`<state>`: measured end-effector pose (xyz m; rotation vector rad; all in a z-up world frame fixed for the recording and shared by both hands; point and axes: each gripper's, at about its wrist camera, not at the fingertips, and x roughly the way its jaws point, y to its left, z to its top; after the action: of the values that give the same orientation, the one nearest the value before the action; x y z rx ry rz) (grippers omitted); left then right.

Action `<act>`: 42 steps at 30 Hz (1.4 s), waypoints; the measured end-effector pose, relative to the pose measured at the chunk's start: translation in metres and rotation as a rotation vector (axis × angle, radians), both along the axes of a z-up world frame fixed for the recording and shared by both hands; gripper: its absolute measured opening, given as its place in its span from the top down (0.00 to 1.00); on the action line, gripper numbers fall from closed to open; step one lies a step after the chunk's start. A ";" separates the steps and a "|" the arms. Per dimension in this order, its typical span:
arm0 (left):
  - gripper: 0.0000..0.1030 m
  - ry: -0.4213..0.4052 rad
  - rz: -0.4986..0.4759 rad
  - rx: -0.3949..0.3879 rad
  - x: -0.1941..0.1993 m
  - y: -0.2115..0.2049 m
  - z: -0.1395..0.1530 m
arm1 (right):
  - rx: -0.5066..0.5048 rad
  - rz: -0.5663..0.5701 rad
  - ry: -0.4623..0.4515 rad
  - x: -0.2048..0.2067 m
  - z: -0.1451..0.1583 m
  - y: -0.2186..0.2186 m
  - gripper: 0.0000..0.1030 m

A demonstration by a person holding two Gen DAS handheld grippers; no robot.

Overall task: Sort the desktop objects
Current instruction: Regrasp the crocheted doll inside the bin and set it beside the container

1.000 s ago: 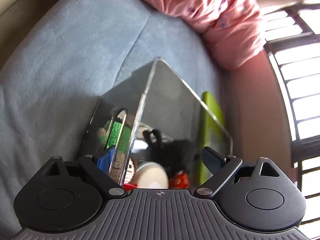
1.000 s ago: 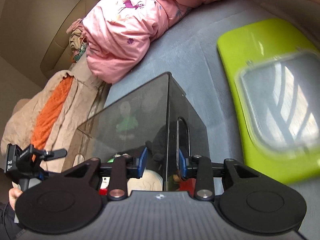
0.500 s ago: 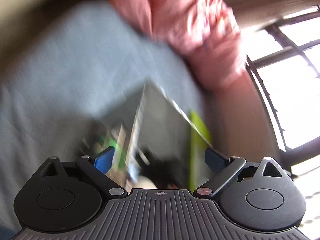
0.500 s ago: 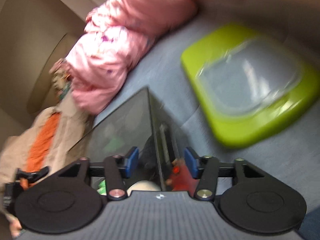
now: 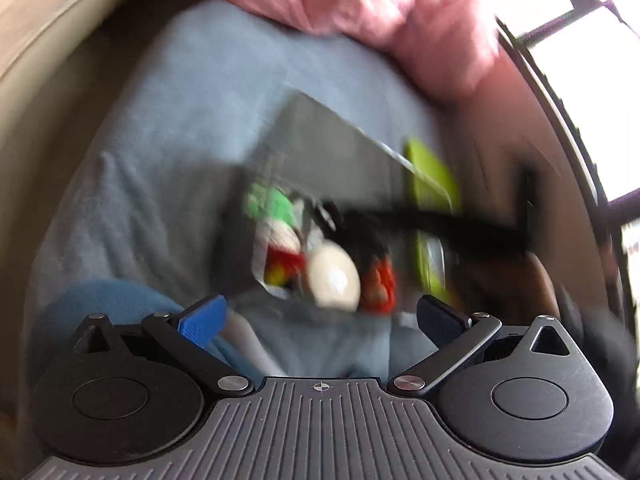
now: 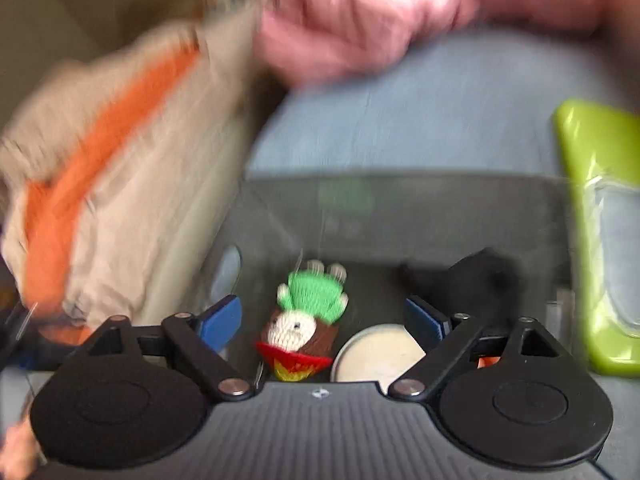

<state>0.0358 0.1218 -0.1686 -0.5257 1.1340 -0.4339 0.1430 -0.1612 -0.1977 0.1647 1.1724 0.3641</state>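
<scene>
Several toys, apparently including a crocheted doll (image 6: 306,320), fill the clear box (image 6: 400,216).

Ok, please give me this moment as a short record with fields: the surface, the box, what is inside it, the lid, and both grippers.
surface: blue-grey sheet
box: clear smoky box, open on top
contents: crocheted doll, cream round object, black fuzzy toy, a red-orange item
lid: green lid lying to the right of the box
left gripper: open, empty
right gripper: open, empty, above the box
sharpness: both views blurred
</scene>
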 end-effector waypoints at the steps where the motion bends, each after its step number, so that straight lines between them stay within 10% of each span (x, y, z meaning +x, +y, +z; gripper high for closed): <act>1: 0.00 0.000 -0.050 -0.014 -0.006 -0.010 0.002 | -0.045 0.031 0.038 0.014 -0.012 0.014 0.16; 9: 0.00 -0.003 -0.247 -0.009 -0.031 -0.054 0.001 | -0.078 0.064 0.278 0.056 -0.090 0.063 0.20; 11: 0.00 -0.003 -0.232 0.002 -0.032 -0.052 0.002 | -0.067 0.060 0.327 0.058 -0.103 0.066 0.37; 17: 0.00 -0.008 -0.209 0.002 -0.030 -0.050 0.000 | -0.076 0.049 0.126 0.056 -0.080 0.059 0.41; 25: 0.00 -0.002 -0.206 0.022 -0.028 -0.050 -0.006 | 0.135 -0.076 0.301 0.068 -0.071 0.011 0.28; 31: 0.00 0.016 -0.172 0.010 -0.023 -0.047 -0.010 | -0.231 0.106 0.277 0.054 -0.040 -0.004 0.15; 42: 0.00 -0.029 -0.263 0.082 -0.034 -0.068 -0.003 | -0.374 0.194 0.450 0.014 -0.092 0.002 0.15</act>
<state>0.0017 0.0537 -0.1718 -0.2974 1.1922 -0.6175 0.1571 -0.1591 -0.2897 -0.2061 1.6860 0.2773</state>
